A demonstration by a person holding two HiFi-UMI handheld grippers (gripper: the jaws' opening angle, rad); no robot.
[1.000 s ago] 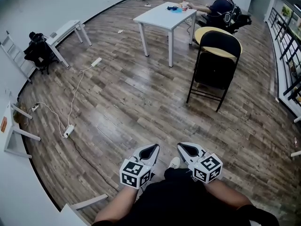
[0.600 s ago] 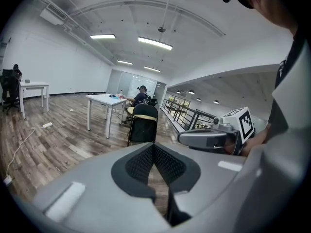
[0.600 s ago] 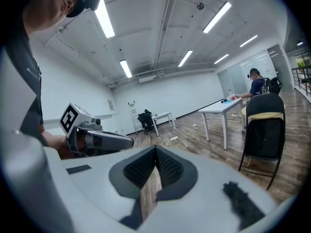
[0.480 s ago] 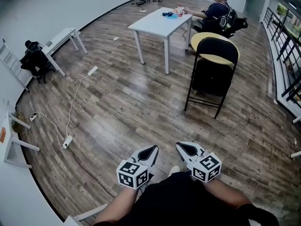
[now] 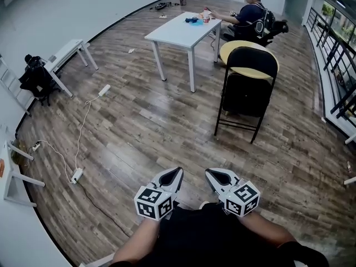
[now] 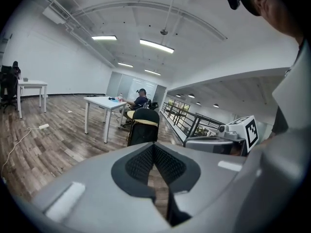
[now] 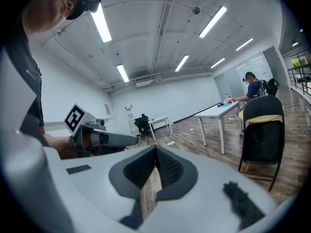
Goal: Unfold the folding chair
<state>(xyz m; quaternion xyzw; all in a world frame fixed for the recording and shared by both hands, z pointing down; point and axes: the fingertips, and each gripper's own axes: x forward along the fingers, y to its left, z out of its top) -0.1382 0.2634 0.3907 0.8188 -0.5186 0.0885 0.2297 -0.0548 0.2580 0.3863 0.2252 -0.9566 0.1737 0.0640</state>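
Right now we are standing on a brown wood-plank floor (image 5: pixel 156 121) in a big white-walled room, looking steeply down over it. Ahead of us a white surface (image 5: pixel 172 32) is standing on four legs and carrying a few small items at its far end, where a person (image 5: pixel 251 13) in dark clothes is sitting. Along the left wall a white bench (image 5: pixel 69 49) and a black office chair (image 5: pixel 34 75) are sitting, while a white cable (image 5: pixel 83 121) is trailing across the planks to a power strip (image 5: pixel 77 175). A dark railing (image 5: pixel 334 43) is running down the right side. The folding chair (image 5: pixel 247 90) is standing upright on the floor just right of the surface, well apart from us. Its black seat panel is lying flat within the thin dark frame, so it is looking folded. A round tan top (image 5: pixel 233 46) is showing just behind it, and we cannot tell whether the two are touching. We are holding the left hand-held gripper (image 5: pixel 177 172) and the right hand-held gripper (image 5: pixel 209 173) low in front of our body, side by side, each with its jaws closed together on nothing. The cube (image 5: pixel 151 202) on the left one and the cube (image 5: pixel 242 198) on the right one are showing black-and-white square markers.
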